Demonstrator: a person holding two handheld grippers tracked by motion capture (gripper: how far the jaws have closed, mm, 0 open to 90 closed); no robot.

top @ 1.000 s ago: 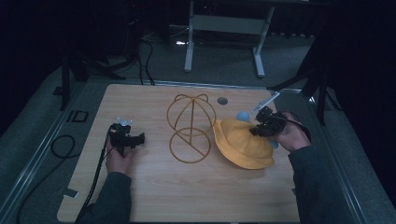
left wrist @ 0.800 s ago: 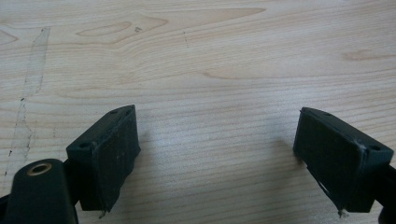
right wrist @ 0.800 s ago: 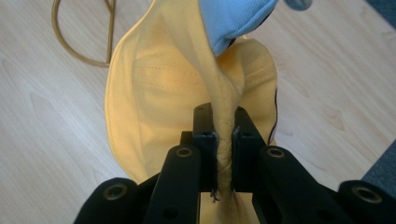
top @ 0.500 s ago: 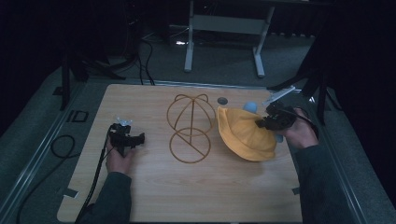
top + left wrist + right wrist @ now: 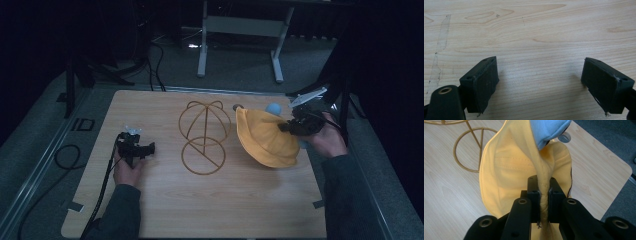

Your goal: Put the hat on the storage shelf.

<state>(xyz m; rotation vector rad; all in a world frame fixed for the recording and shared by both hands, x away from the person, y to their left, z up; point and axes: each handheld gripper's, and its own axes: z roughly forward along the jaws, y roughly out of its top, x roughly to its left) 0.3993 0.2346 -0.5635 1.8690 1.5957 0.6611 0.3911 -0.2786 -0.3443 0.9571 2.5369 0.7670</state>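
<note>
A yellow cloth hat (image 5: 265, 137) hangs from my right tool (image 5: 286, 127), over the right part of the wooden bench (image 5: 150, 200). In the high view the hat is tilted, its upper edge raised toward the far side and its lower edge near or on the bench surface; I cannot tell whether it touches. In the right gripper view, a fold of the yellow brim runs straight down between my two black jaws, which are clamped tight on the fabric with only the cloth between them. The hat's inner side with its stitched seam faces that camera. Just beyond the hat is something pale blue (image 5: 549, 130), soft-looking, close against the yellow cloth; in the high view it shows as a small blue shape at the hat's far edge. A small round grey object (image 5: 237, 107) lies on the bench near the hat's top edge.

To the left of the hat, near the middle of the bench, stands a gold wire hat stand (image 5: 204, 135): a dome of thin wire hoops over a flat ring base. The hat is just beside it, not on it.

My left tool (image 5: 149, 148) is well apart on the left part of the bench, held low in my left hand (image 5: 127, 167). In the left gripper view its jaws are spread wide, with only bare wood grain between them.
</note>
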